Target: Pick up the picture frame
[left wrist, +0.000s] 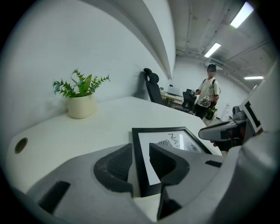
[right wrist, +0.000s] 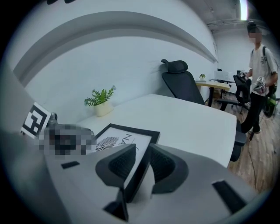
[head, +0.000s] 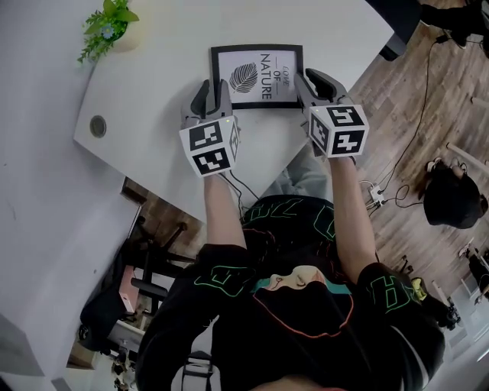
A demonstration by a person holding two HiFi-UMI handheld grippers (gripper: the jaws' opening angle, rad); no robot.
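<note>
Picture frame [head: 257, 76] lies flat on white desk [head: 153, 99], leaf print facing up. Left gripper [head: 212, 95] straddles frame's left edge, jaws apart, pads not pressing. Right gripper [head: 315, 84] straddles right edge the same way, released. Potted plant [head: 111, 27] stands well apart, near desk's far corner.

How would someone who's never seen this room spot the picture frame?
Start at the white table; the picture frame lies flat near its front edge. It is the only black-bordered thing there, holding a leaf print, unlike the potted plant further back.
</note>
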